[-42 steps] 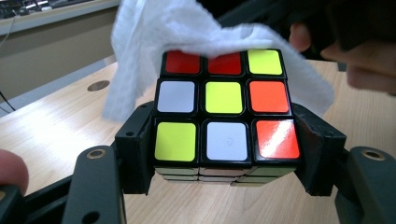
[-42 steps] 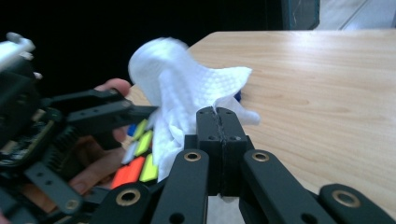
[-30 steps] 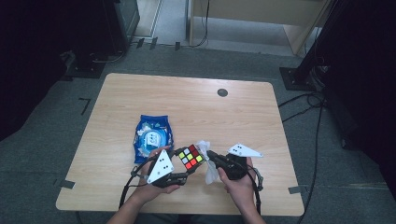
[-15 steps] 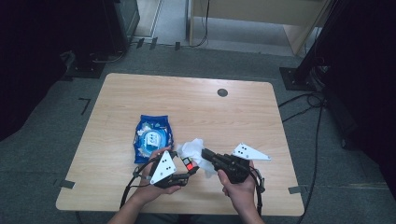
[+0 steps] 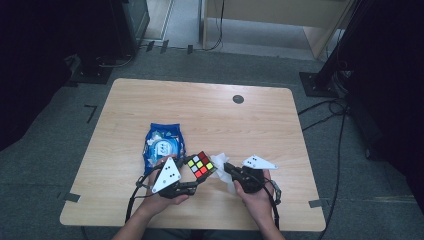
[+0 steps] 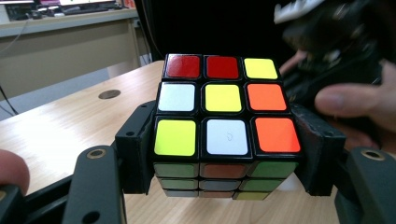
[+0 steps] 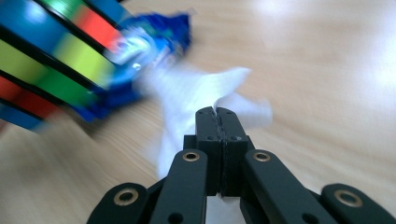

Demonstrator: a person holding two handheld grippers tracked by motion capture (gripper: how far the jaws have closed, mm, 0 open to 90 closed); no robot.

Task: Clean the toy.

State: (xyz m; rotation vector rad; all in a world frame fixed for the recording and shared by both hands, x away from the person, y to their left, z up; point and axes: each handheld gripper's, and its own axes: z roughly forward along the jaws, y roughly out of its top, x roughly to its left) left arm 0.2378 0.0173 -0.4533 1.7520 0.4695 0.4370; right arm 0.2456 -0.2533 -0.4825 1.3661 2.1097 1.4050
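Note:
A scrambled colour cube (image 5: pixel 200 165) (image 6: pixel 223 116) is lifted a little off the wooden table (image 5: pixel 200 110) near its front edge. My left gripper (image 5: pixel 197 175) (image 6: pixel 226 149) is shut on it, one jaw pressing each side. Just right of the cube, my right gripper (image 5: pixel 226 168) (image 7: pixel 217 114) is shut on a crumpled white wipe (image 5: pixel 220 161) (image 7: pixel 196 88), which hangs from its closed tips close to the cube's right side. In the right gripper view the cube (image 7: pixel 42 60) is blurred at the upper left.
A blue pack of wipes (image 5: pixel 161 145) (image 7: pixel 154 37) lies flat on the table just left of and behind the cube. A small round dark grommet (image 5: pixel 238 99) (image 6: pixel 109 94) sits near the far edge. Dark stands and cables surround the table on the floor.
Half a second ago the wipe covered the cube's top face; now the right gripper has drawn it back to the right and the face is bare. The left gripper has kept still.

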